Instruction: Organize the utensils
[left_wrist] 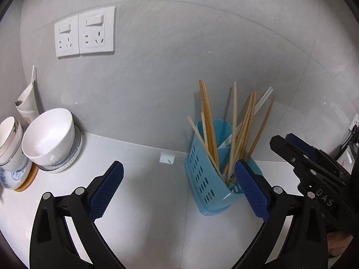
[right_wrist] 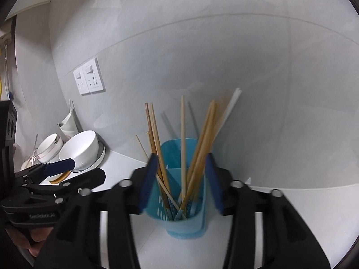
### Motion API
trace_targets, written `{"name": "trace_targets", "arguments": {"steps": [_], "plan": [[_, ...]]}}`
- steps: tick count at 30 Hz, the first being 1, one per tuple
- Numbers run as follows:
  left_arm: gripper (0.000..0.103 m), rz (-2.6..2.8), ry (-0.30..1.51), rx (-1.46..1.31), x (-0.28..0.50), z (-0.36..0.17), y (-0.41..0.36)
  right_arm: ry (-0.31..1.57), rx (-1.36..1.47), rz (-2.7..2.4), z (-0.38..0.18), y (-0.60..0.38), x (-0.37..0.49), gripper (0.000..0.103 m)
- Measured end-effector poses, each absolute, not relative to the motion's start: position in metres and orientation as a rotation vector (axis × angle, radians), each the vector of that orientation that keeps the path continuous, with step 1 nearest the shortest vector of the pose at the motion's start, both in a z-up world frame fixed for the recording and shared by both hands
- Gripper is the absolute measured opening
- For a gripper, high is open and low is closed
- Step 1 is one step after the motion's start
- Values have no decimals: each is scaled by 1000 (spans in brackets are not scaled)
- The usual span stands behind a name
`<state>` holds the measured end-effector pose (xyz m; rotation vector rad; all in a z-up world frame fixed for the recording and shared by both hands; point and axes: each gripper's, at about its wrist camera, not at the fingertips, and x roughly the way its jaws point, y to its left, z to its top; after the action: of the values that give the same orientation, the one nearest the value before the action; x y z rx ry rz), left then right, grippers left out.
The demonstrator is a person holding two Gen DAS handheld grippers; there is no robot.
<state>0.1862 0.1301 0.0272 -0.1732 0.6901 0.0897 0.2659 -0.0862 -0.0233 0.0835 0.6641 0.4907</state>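
A: What stands around on the white counter [left_wrist: 143, 179]?

B: From the left wrist view, a white bowl [left_wrist: 50, 139] sits at about nine o'clock on a ribbed round dish [left_wrist: 75, 157], with a cup [left_wrist: 10, 139] just beside it on a blue-patterned saucer [left_wrist: 13, 178]. A white pointed holder [left_wrist: 27, 103] leans against the grey wall behind them. Two wall sockets [left_wrist: 85, 32] are at eleven o'clock, and a small white patch [left_wrist: 167, 158] lies at the foot of the wall near the middle.

A: Anything in the way?

B: The left gripper [left_wrist: 179, 187] has bare counter between its blue pads, jaws spread wide, holding nothing. Its right pad overlaps the lower edge of the holder in that view; I cannot tell whether it touches it.

A: And the utensils?

B: A light blue perforated utensil holder [left_wrist: 203, 172] stands upright by the wall, at about three o'clock from centre in the left view. Wooden chopsticks [left_wrist: 209, 123] fan out of it at loose angles, with a pair of white chopsticks [left_wrist: 264, 97] leaning to one o'clock. Patterned tips show down inside.

A: The right gripper?

B: The right gripper [right_wrist: 181, 182] faces the holder at six o'clock of its own view, jaws parted, pads either side of the chopstick bundle and pinching none. The picture is blurred there.
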Motion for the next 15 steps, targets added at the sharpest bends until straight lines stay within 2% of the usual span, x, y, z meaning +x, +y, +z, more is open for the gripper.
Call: {"name": "trace_targets", "arguments": {"steps": [7, 15], "plan": [[97, 86, 680, -156, 162, 45, 118, 681, 86, 465, -3, -116, 238, 82], [97, 80, 707, -134, 137, 48, 105, 723, 76, 446, 4, -139, 210, 95]]}}
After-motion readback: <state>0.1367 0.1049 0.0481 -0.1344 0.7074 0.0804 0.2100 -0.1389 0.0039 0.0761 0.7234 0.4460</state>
